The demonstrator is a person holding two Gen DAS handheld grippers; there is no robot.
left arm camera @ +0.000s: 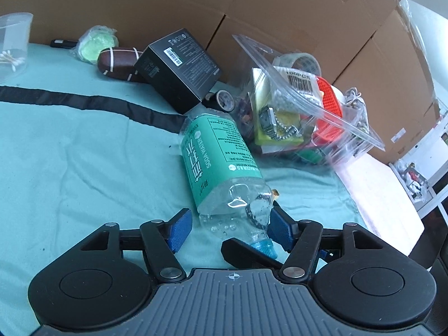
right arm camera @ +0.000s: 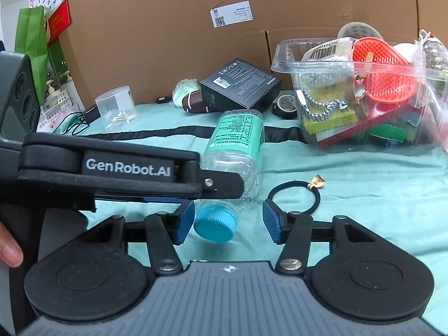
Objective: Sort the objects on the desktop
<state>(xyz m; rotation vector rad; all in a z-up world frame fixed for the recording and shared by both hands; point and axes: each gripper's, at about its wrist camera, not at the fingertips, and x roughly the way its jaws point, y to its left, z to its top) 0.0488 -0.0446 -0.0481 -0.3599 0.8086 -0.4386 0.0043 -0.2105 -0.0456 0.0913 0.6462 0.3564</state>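
Bottle: the soda bottle lies on its side on the table, cap toward us.
Handling: looks empty, so light, slick, crushable; take the neck or cap.
Left claw: open around the neck.
Right claw: open, straddling the cap.
Surface: soft teal cloth, cardboard boxes behind.

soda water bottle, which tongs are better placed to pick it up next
Probably the left tongs: open, they straddle the lying soda water bottle at its clear shoulder. The right tongs, also open, bracket only its blue cap, a smaller hold.
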